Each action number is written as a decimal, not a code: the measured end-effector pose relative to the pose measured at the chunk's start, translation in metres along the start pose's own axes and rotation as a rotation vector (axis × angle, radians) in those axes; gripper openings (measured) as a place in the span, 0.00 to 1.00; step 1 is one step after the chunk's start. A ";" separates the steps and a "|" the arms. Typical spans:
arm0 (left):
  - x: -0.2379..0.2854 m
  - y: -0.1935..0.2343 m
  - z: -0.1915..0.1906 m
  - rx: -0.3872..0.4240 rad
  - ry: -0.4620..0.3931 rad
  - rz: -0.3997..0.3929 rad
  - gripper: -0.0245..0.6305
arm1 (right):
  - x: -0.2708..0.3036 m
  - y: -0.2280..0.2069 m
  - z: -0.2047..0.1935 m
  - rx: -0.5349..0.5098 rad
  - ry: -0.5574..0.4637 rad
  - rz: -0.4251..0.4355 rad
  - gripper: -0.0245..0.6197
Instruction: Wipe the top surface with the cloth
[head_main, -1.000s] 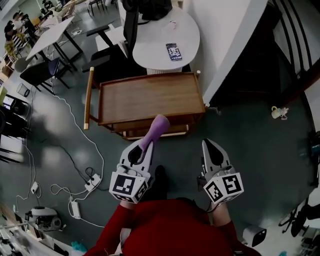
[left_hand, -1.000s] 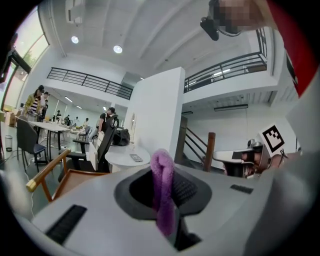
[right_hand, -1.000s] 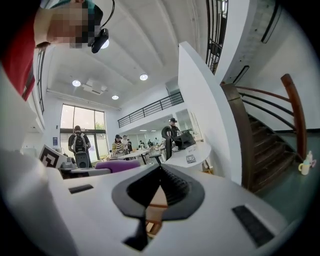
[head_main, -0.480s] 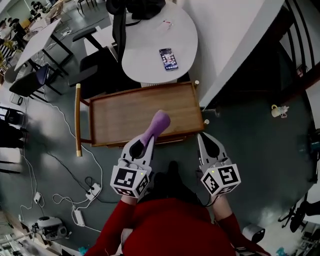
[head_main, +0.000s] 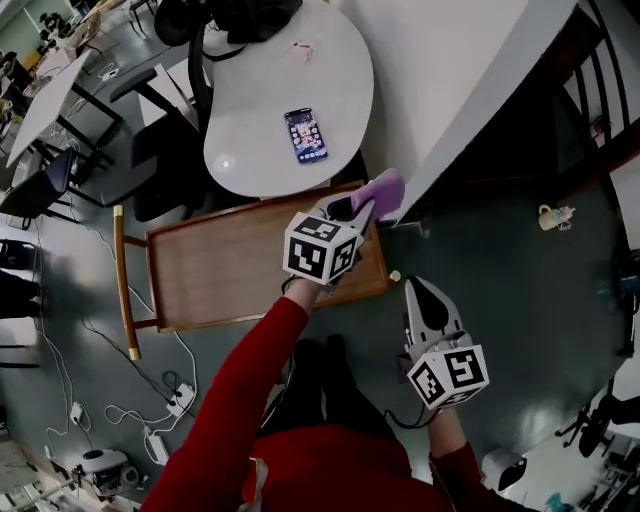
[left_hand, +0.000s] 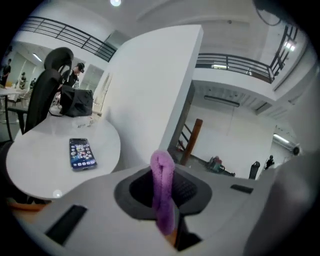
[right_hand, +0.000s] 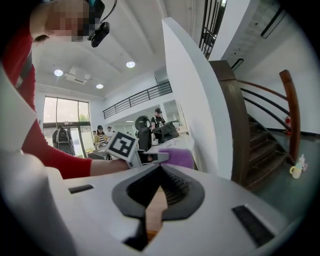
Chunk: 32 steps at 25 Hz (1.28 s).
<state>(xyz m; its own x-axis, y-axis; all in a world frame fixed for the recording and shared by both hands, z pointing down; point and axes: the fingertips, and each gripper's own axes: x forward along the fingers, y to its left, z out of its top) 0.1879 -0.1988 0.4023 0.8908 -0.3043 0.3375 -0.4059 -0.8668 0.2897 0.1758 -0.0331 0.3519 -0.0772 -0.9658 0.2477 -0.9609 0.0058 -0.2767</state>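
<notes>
Left gripper (head_main: 350, 207) was clamped on purple cloth (head_main: 385, 190) over a corner of cart top (head_main: 230, 265). Right gripper (head_main: 422, 295) was held closed, empty, above grey floor (head_main: 520, 290).

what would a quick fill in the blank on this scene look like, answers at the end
The left gripper is shut on a ___ cloth.
The phone lies on the ___ table.
The right gripper holds nothing, and its jaws are ___.
Missing words: purple; white; shut.
</notes>
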 end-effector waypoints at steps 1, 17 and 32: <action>0.015 0.006 -0.008 0.003 0.034 0.026 0.12 | 0.000 -0.005 -0.003 0.007 0.010 -0.007 0.06; 0.018 0.109 -0.088 -0.161 0.266 0.328 0.12 | 0.058 -0.001 -0.030 0.058 0.141 0.054 0.06; -0.231 0.319 -0.130 -0.300 0.214 0.848 0.12 | 0.147 0.087 -0.058 -0.027 0.272 0.318 0.06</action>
<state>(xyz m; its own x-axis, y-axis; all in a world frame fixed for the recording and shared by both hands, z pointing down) -0.1744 -0.3535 0.5330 0.2264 -0.6852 0.6923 -0.9677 -0.2390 0.0799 0.0652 -0.1590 0.4180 -0.4353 -0.8109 0.3912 -0.8841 0.3029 -0.3559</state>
